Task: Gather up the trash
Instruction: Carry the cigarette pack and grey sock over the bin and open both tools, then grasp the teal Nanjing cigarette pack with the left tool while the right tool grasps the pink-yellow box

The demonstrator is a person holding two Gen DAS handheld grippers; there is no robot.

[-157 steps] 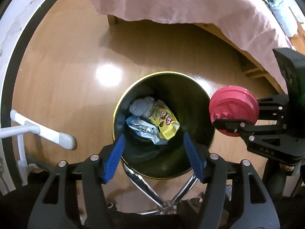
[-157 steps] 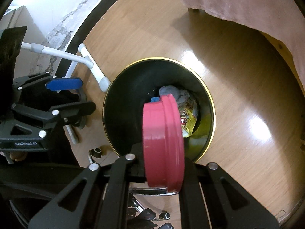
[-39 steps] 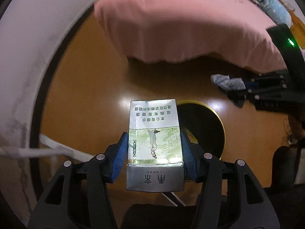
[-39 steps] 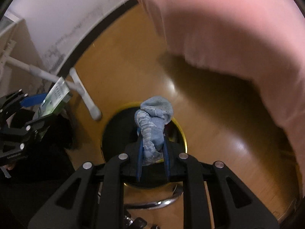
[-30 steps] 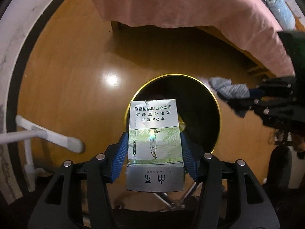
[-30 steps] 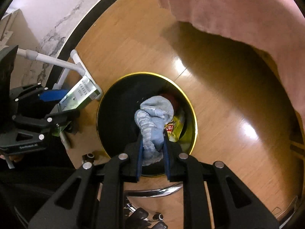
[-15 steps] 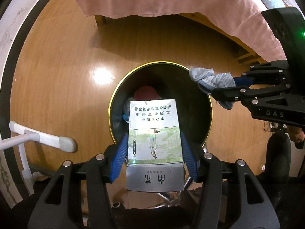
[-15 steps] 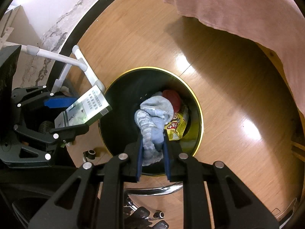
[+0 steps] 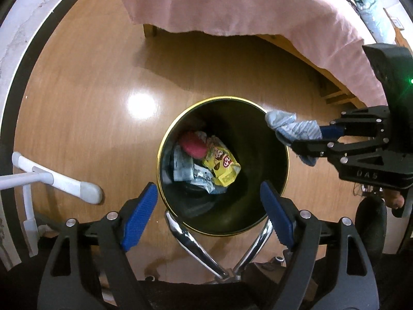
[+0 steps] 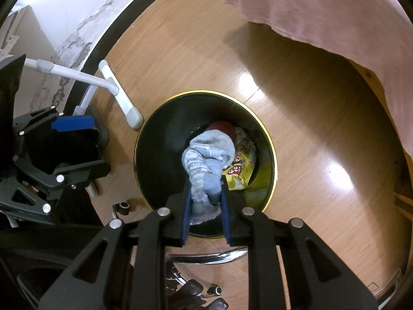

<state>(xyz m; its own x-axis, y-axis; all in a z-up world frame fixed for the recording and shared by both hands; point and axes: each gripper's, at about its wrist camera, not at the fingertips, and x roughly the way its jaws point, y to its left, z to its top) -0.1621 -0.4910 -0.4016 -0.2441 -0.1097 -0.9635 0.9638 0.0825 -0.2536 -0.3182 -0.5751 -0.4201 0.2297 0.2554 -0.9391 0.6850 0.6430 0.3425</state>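
Observation:
A black trash bin with a gold rim stands on the wooden floor. It holds a red lid, a yellow snack packet and silver wrappers. My left gripper is open and empty above the bin's near edge. My right gripper is shut on a crumpled blue-grey cloth and holds it over the bin's right rim.
A bed with a pink cover stands behind the bin. A white rack foot lies on the floor to the left. Chrome chair legs and castors are below the bin.
My left gripper has opened and the printed box it held is gone from it. The right gripper still holds the cloth over the bin.

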